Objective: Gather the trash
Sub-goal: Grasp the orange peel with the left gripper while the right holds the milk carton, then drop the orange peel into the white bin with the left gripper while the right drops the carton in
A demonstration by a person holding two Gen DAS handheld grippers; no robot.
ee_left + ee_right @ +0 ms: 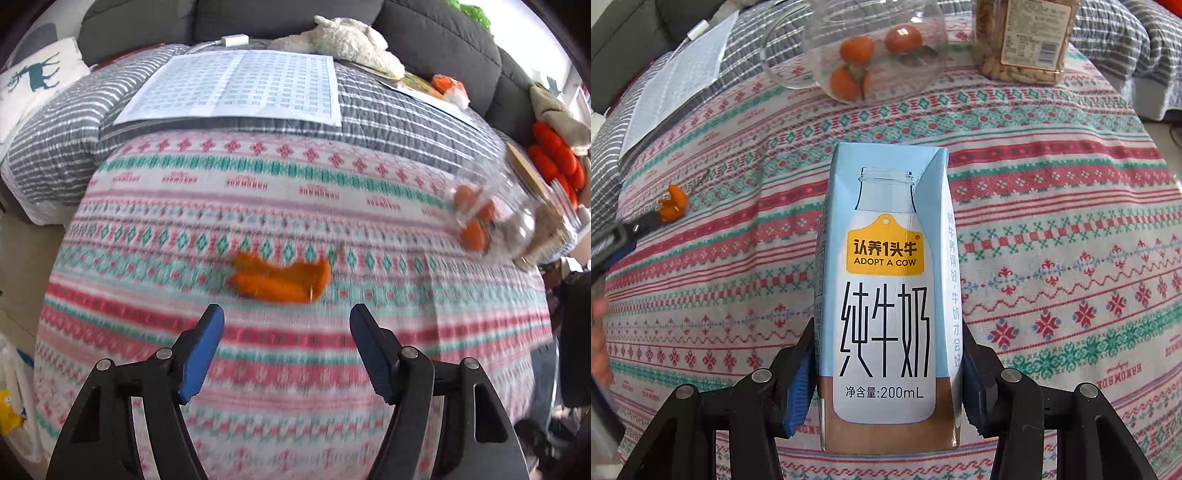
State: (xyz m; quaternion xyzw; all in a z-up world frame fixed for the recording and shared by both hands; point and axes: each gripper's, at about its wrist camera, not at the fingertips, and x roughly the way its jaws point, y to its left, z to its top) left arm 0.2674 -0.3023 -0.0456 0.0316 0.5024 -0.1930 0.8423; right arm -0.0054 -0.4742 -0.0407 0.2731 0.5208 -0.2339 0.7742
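Left gripper (287, 321) tilts steeply down over the patterned tablecloth (295, 206), jaws apart, nothing between them; the orange peel (280, 278) lies just beyond the fingertips at frame centre. Right gripper (888, 354), also pitched down, is clamped on a milk carton (886, 295) filling mid-frame. Only the right view shows the carton; it places the peel (673, 204) at left edge, beside the left gripper's tip.
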